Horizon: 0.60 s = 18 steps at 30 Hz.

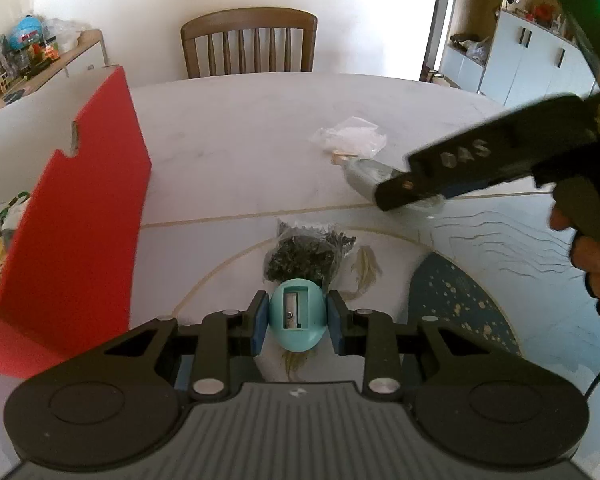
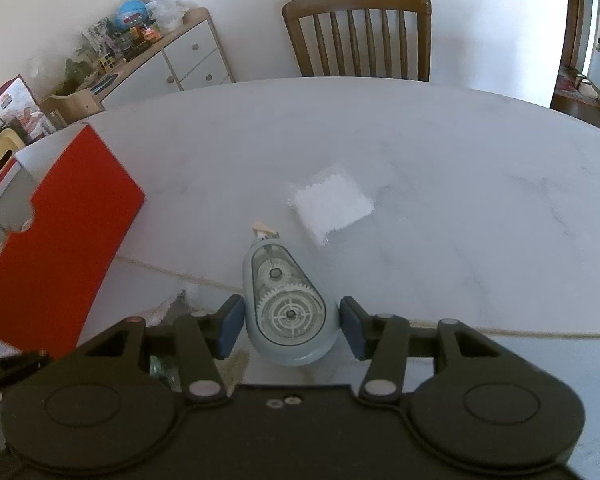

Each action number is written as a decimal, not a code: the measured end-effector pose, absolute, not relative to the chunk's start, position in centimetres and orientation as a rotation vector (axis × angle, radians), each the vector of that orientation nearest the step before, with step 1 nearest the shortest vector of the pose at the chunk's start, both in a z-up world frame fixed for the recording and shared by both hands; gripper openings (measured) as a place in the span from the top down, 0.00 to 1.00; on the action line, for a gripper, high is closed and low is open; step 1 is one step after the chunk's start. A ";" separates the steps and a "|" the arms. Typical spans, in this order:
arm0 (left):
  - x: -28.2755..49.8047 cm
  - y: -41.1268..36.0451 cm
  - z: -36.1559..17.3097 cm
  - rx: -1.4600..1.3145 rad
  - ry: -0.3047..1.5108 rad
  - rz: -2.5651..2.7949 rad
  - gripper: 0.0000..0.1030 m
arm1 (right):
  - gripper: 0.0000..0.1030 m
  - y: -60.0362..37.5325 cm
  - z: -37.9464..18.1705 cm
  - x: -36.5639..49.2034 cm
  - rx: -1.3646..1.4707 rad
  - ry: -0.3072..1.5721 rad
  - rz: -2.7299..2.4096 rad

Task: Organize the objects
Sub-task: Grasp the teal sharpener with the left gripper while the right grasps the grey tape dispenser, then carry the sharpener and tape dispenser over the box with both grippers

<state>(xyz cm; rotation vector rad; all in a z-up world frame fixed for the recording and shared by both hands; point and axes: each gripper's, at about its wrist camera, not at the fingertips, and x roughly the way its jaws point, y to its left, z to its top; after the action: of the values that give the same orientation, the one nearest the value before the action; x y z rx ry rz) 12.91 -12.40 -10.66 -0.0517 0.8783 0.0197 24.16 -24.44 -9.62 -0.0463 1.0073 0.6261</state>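
Observation:
My left gripper (image 1: 297,322) is shut on a teal egg-shaped pencil sharpener (image 1: 297,320) and holds it above the table, just in front of a clear bag of dark bits (image 1: 306,254). My right gripper (image 2: 291,325) straddles a grey-blue correction tape dispenser (image 2: 286,304); its blue pads (image 2: 231,326) stand beside the dispenser with small gaps on both sides. In the left wrist view the right gripper (image 1: 416,190) reaches in from the right over the same dispenser (image 1: 366,176). A red and white box (image 1: 80,216) stands open at the left, also in the right wrist view (image 2: 60,240).
A clear plastic bag (image 1: 350,138) lies on the white marble table (image 1: 240,120), seen as a white patch (image 2: 332,204) in the right wrist view. A wooden chair (image 1: 249,42) stands at the far edge. A cluttered sideboard (image 2: 148,52) stands at the far left.

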 end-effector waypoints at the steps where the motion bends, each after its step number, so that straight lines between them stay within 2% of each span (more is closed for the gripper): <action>1: 12.6 -12.3 -10.4 -0.062 0.875 0.013 0.71 | 0.51 -24.8 -9.4 23.8 -0.048 1.005 0.626; 18: 8.0 -10.0 -5.1 -0.125 0.821 -0.020 0.71 | 0.51 -27.5 -5.0 17.6 -0.047 0.969 0.664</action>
<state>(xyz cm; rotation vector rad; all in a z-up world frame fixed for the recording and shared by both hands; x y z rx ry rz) 7.96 -9.98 -5.14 -0.1246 0.8211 -0.0202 17.63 -27.45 -5.03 -0.0465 0.9693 0.6644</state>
